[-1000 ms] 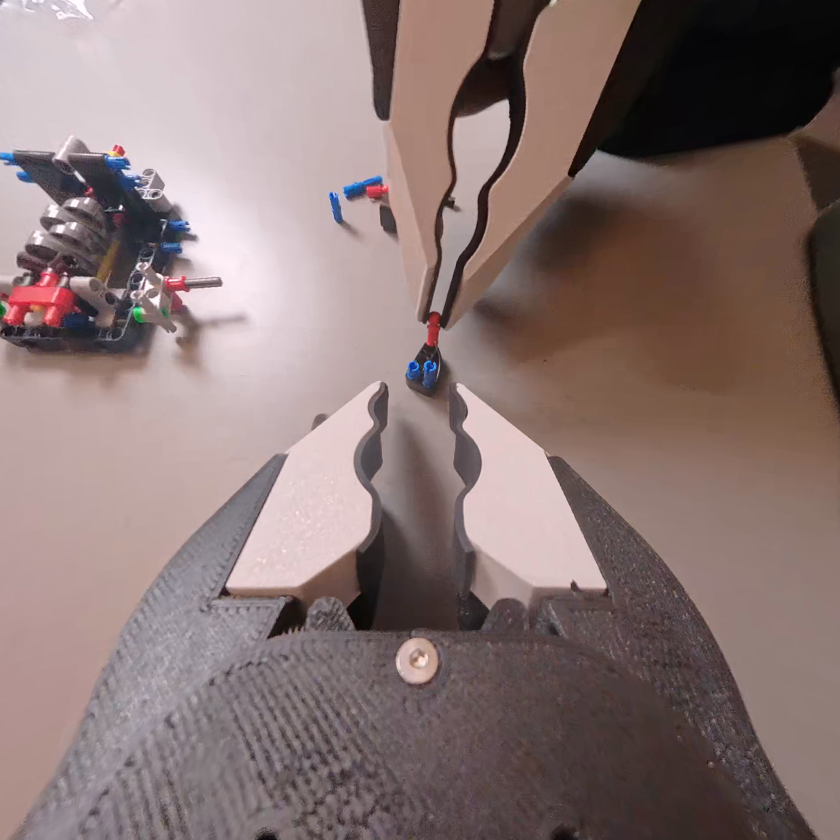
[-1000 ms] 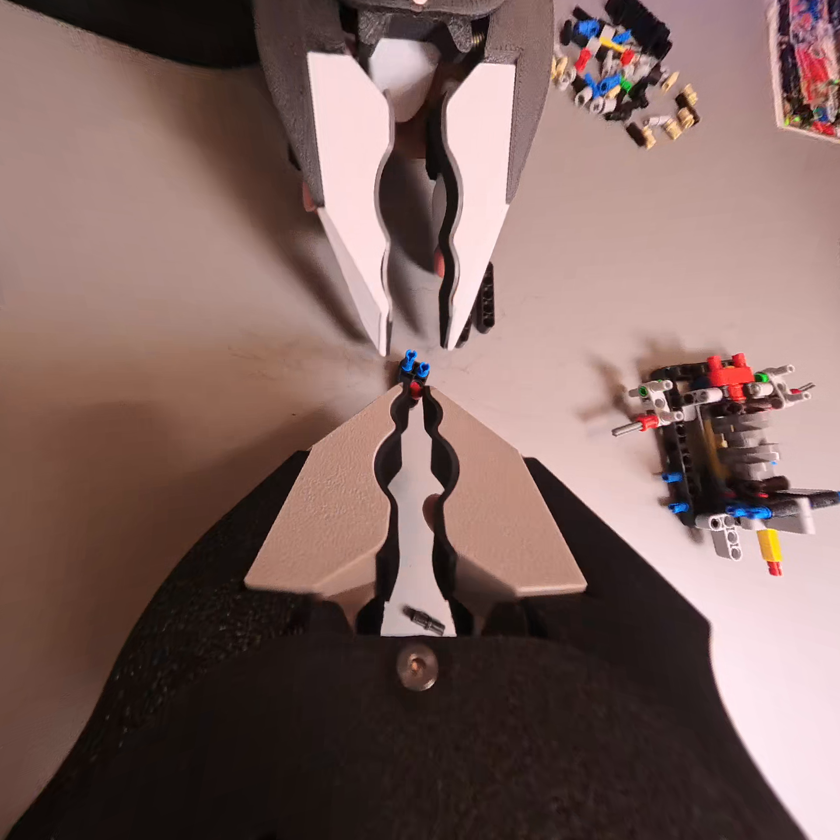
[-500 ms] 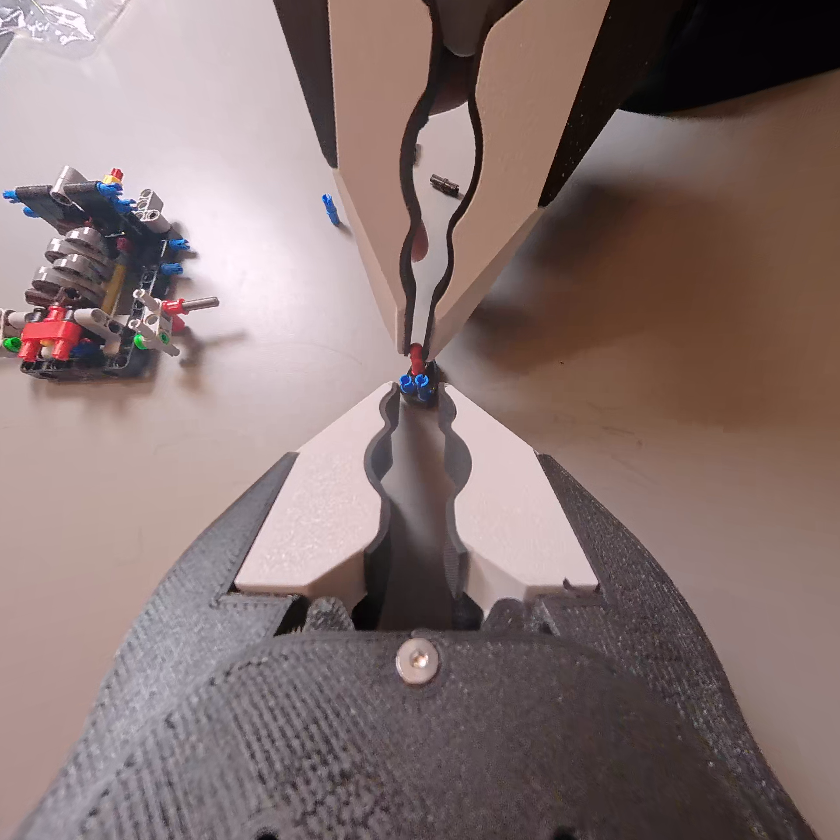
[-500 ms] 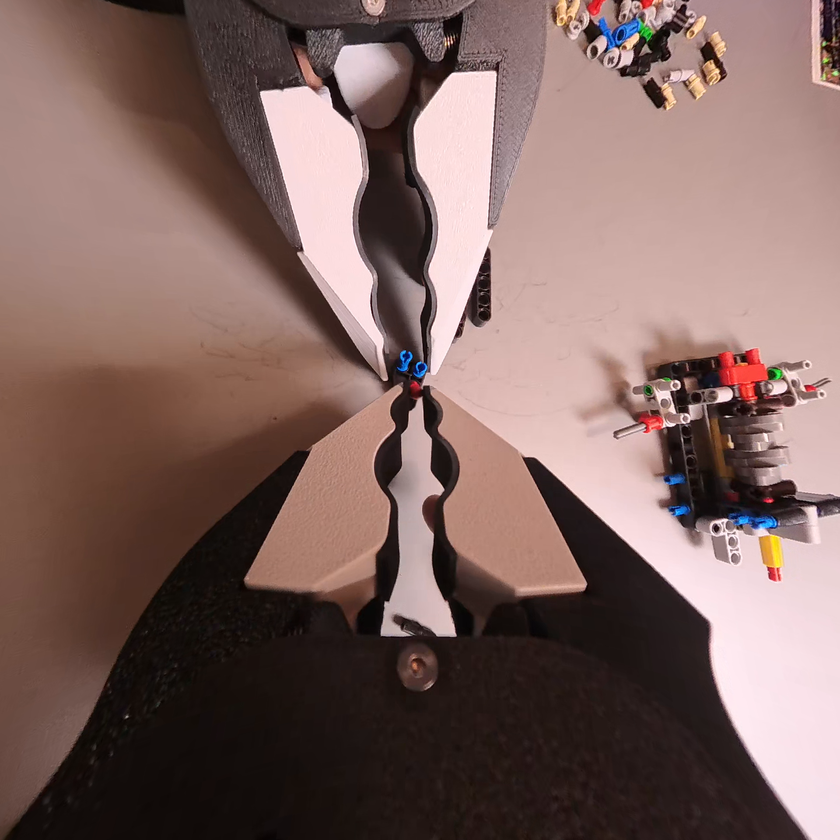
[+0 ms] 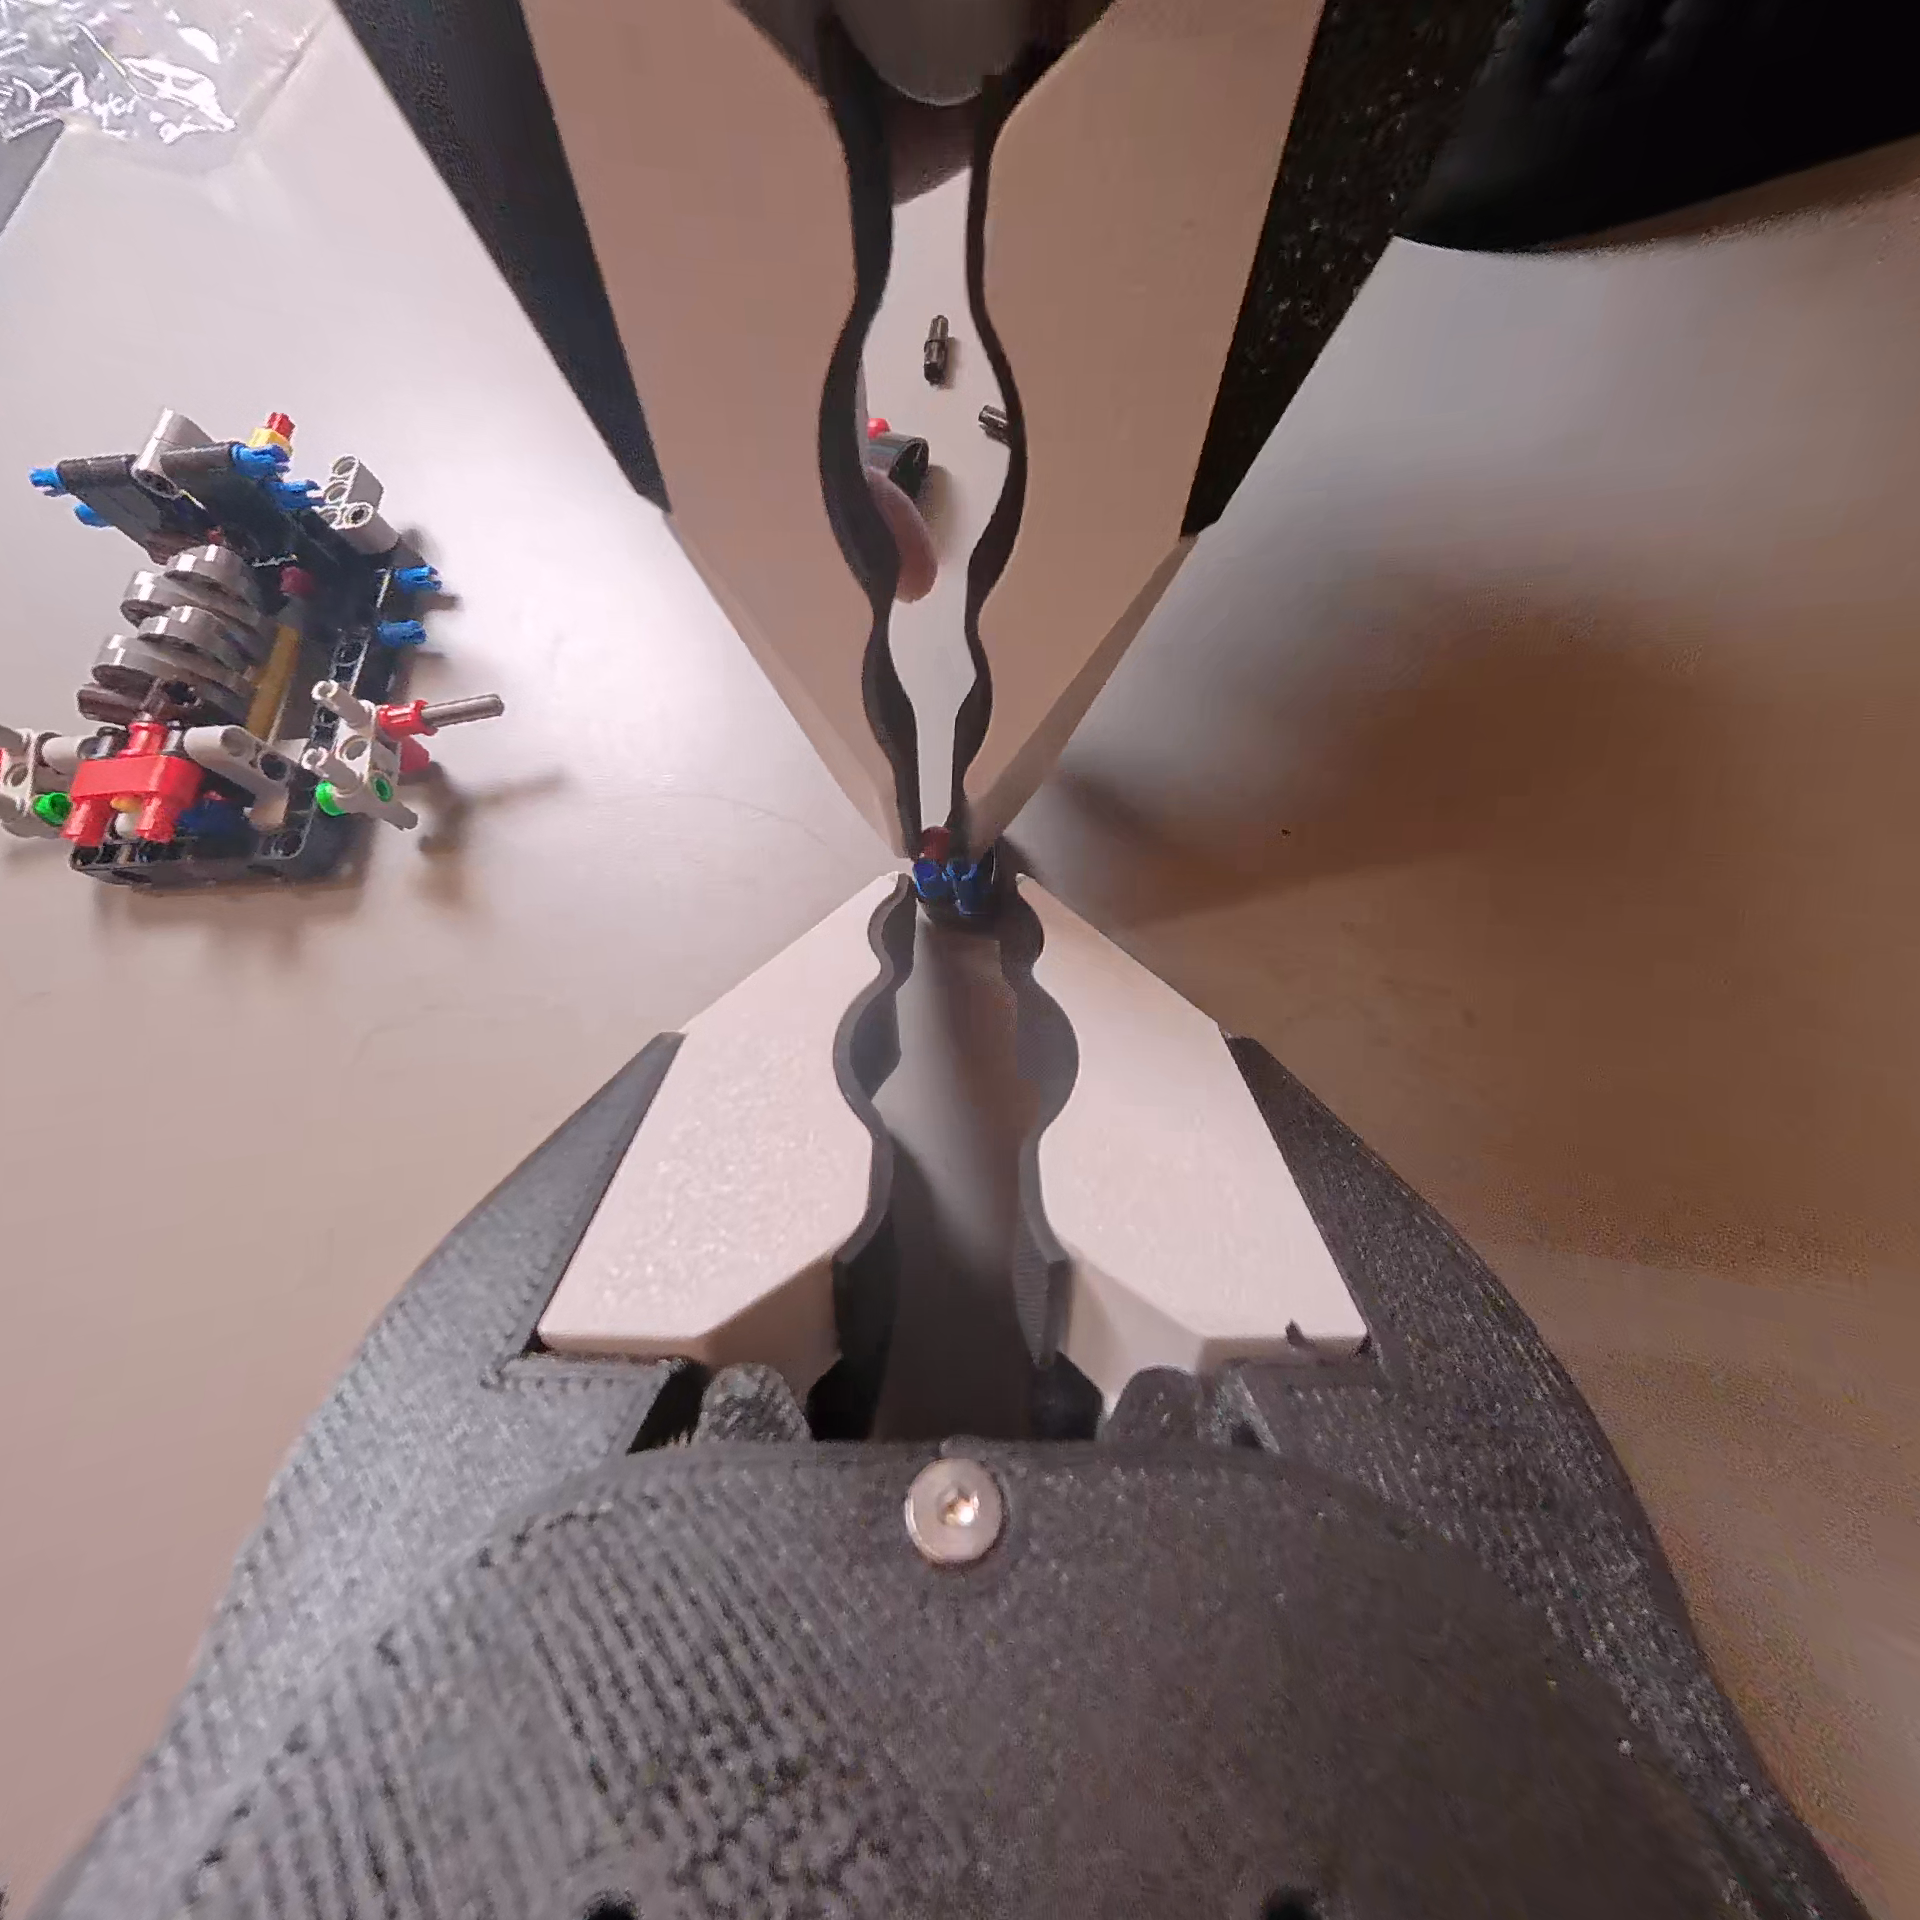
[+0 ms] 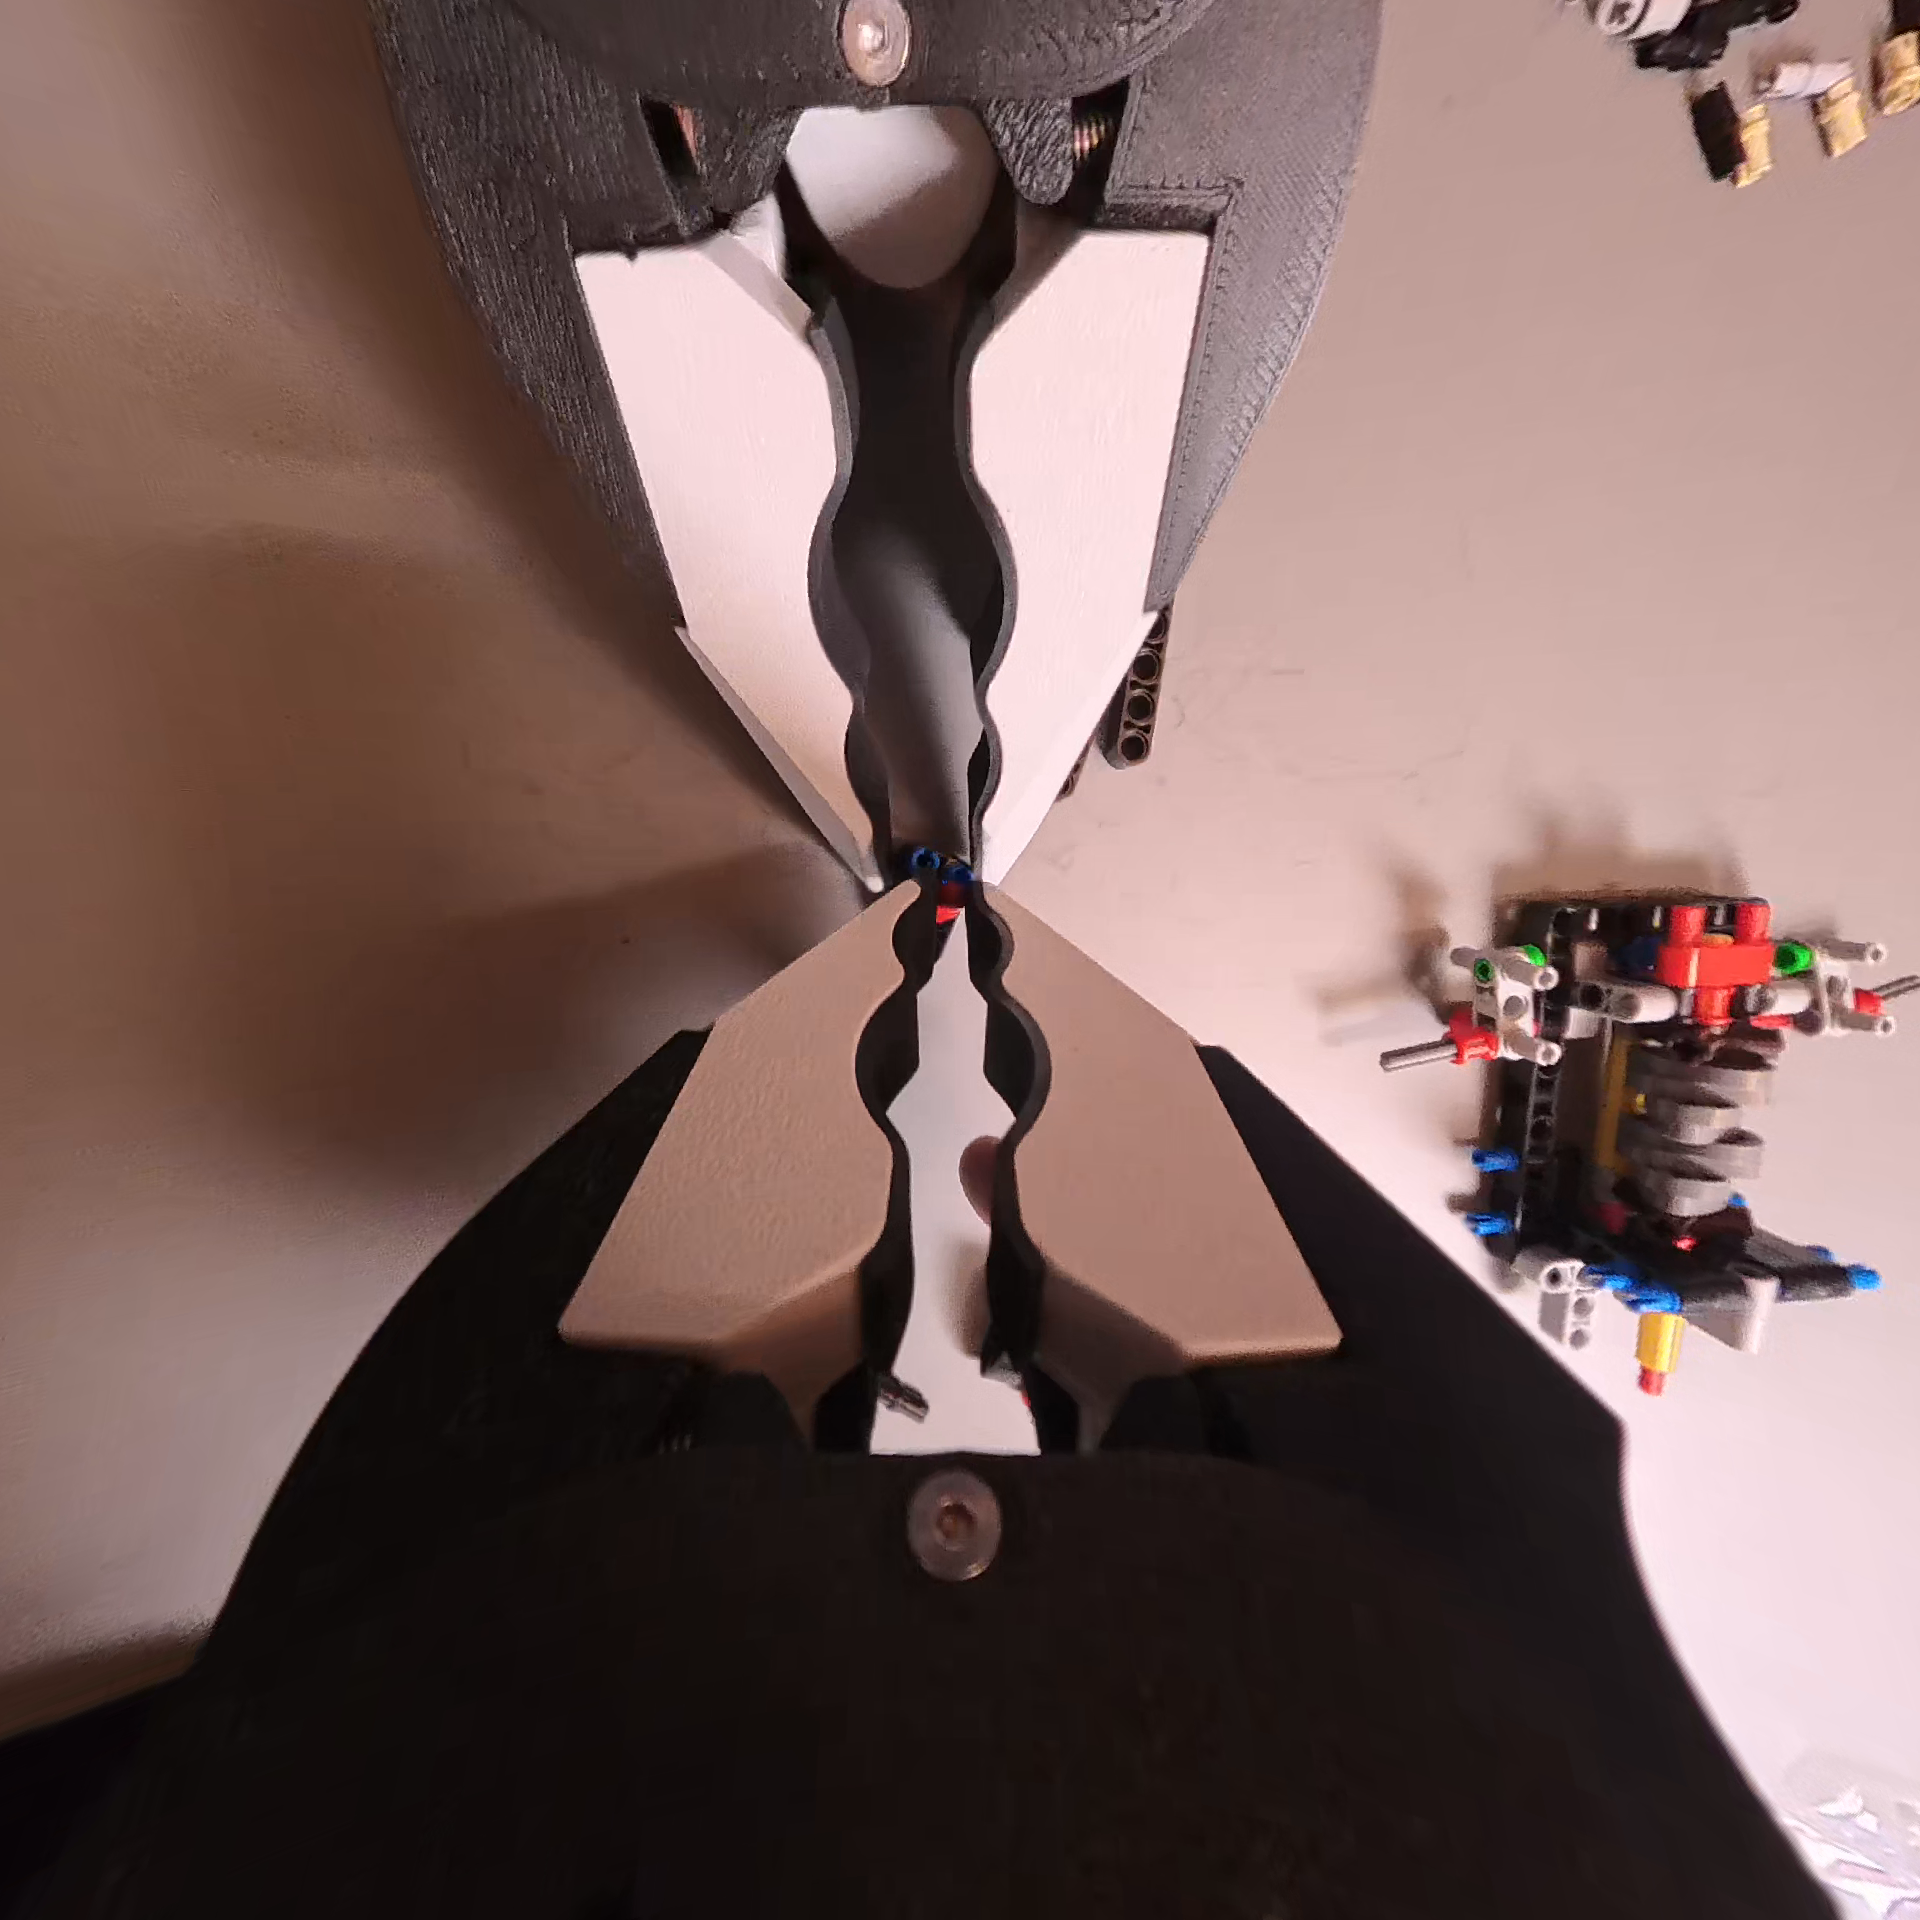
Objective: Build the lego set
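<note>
A small black lego piece with two blue pins (image 5: 951,885) sits between the tips of my left gripper (image 5: 961,888), whose jaws have closed on it just above the table. My right gripper (image 6: 943,899) is shut on a short red pin (image 6: 948,906) and meets the left gripper tip to tip. The red pin (image 5: 935,837) touches the black piece. In the right wrist view the left gripper (image 6: 930,868) comes down from the top with the blue pins (image 6: 928,859) at its tips. The partly built model (image 5: 229,665) lies on the table to the left, and it also shows in the right wrist view (image 6: 1662,1101).
Loose black pins (image 5: 938,348) and a black piece with a red end (image 5: 899,452) lie beyond the right gripper. A black beam (image 6: 1138,696) lies beside the left gripper. Several loose parts (image 6: 1766,104) are at the top right. A plastic bag (image 5: 104,73) is at the far left. My left and right fingertips are right by each other.
The two grippers have come together tip to tip. My left gripper has narrowed around the black piece with blue pins. The right gripper has brought the red pin against it.
</note>
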